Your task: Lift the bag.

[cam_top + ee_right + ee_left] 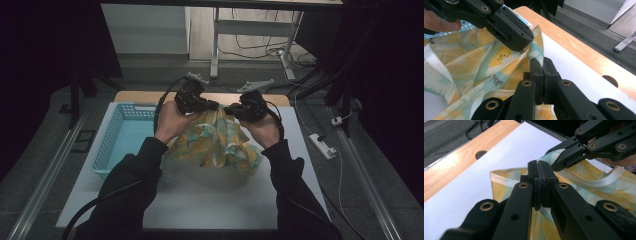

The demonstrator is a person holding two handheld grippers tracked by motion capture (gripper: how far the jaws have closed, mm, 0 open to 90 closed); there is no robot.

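Above the white counter, I hold a yellow-and-teal lemon-print cloth by its upper edge, one gripper in each hand. My left gripper is clamped tight on the fabric, its black jaws pressed together with the cloth caught between them; in the left gripper view the white-hemmed edge runs off to one side of the closed jaws. My right gripper is likewise closed on the cloth, just beside the left one, and in the right gripper view its jaws meet on a fold of the print near the top corner. The two grippers point toward each other and nearly touch at their tips. The cloth hangs from them in loose folds, its lower part resting bunched on the counter between my dark sleeves. A light-blue plastic basket sits on the counter to my left, close to the cloth. Beyond the white surface, a wooden strip with a round hole borders the counter's far edge.
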